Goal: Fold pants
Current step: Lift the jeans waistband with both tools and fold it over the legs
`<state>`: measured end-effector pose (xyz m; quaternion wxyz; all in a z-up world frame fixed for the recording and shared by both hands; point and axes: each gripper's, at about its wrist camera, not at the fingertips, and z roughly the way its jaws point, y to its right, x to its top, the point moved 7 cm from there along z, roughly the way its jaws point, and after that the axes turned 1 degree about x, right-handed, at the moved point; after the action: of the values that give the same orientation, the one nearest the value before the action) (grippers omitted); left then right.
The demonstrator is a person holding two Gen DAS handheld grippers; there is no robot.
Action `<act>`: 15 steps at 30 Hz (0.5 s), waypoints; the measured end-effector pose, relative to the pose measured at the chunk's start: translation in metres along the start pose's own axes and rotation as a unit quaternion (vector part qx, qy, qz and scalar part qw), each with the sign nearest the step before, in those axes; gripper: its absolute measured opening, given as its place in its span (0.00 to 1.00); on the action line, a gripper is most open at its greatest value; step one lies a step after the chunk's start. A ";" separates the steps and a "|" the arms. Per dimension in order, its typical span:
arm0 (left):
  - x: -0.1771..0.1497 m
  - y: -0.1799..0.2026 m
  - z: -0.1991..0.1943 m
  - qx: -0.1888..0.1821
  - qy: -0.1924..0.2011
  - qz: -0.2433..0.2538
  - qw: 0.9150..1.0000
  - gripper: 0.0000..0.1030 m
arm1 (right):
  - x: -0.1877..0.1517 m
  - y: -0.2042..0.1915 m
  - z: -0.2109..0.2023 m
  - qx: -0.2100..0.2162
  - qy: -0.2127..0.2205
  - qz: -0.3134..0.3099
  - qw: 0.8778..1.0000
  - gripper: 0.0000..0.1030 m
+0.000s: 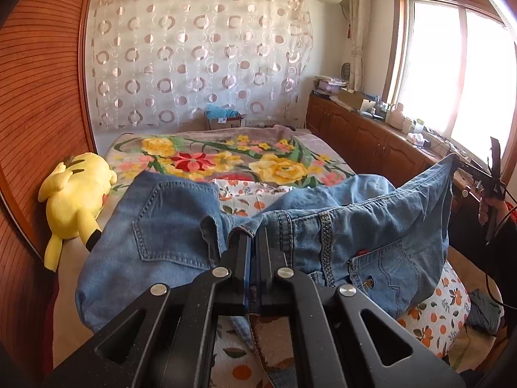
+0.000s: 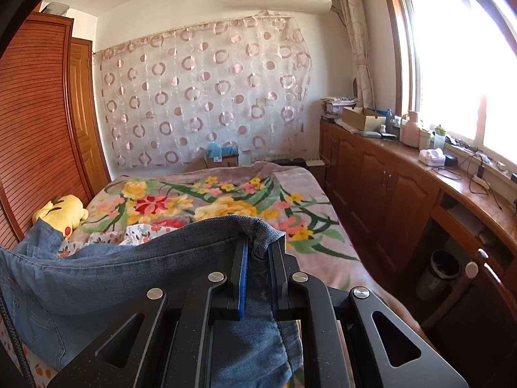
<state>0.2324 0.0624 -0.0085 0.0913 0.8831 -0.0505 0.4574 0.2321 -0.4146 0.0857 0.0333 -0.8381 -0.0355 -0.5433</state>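
Left gripper (image 1: 253,237) clamped on the jeans (image 1: 161,226) at the waistband; right gripper (image 2: 258,242) clamped on their hem. Jeans held raised over the bed (image 2: 290,187), spread between both grippers. Beyond the jeans, a yellow plush (image 1: 76,200) lies at the bed's left edge.

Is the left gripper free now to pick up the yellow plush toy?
Probably not: the left gripper is shut on the jeans, so it would have to let go first. The plush toy lies uncovered beside them.
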 end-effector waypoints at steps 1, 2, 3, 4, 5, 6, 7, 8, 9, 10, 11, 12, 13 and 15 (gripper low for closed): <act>0.004 -0.001 0.001 0.000 0.004 -0.001 1.000 0.02 | 0.001 0.000 0.001 0.000 0.003 0.000 1.000 0.10; 0.007 -0.001 0.003 0.000 0.005 0.001 1.000 0.02 | 0.003 0.000 0.002 -0.001 0.005 -0.001 1.000 0.10; 0.011 -0.002 0.006 0.001 0.007 0.001 1.000 0.02 | 0.002 0.000 0.004 -0.002 0.008 -0.002 1.000 0.10; 0.015 -0.003 0.010 0.001 0.008 0.001 1.000 0.02 | 0.004 -0.001 0.006 -0.003 0.010 -0.003 1.000 0.10; 0.018 -0.004 0.014 0.003 0.008 0.001 1.000 0.02 | 0.006 -0.002 0.010 -0.005 0.011 -0.006 1.000 0.10; 0.020 -0.005 0.018 0.004 0.009 -0.001 1.000 0.02 | 0.009 -0.003 0.015 -0.007 0.011 -0.009 1.000 0.10; 0.023 -0.007 0.024 0.006 0.008 -0.002 1.000 0.02 | 0.011 -0.005 0.021 -0.007 0.011 -0.010 1.000 0.10; 0.026 -0.009 0.030 0.009 0.007 -0.003 1.000 0.02 | 0.010 -0.007 0.025 -0.009 0.011 -0.012 1.000 0.10; 0.028 -0.012 0.037 0.013 0.005 -0.005 1.000 0.02 | 0.011 -0.008 0.032 -0.010 0.010 -0.012 1.000 0.10; 0.030 -0.014 0.043 0.015 0.003 -0.006 1.000 0.02 | 0.014 -0.010 0.040 -0.010 0.008 -0.012 1.000 0.10; 0.031 -0.018 0.050 0.018 0.000 -0.010 1.000 0.02 | 0.018 -0.013 0.049 -0.011 0.006 -0.012 1.000 0.10; 0.032 -0.021 0.057 0.020 -0.003 -0.014 1.000 0.02 | 0.021 -0.016 0.060 -0.012 0.002 -0.014 1.000 0.10; 0.033 -0.026 0.067 0.023 -0.007 -0.018 1.000 0.02 | 0.024 -0.020 0.071 -0.015 -0.001 -0.018 1.000 0.10; 0.035 -0.034 0.080 0.032 -0.012 -0.024 0.999 0.02 | 0.029 -0.027 0.092 -0.019 -0.009 -0.025 0.999 0.10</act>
<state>0.3219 0.0787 -0.0292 0.0735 0.8919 -0.0161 0.4460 0.3249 -0.3786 0.0751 0.0032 -0.8424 -0.0468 -0.5369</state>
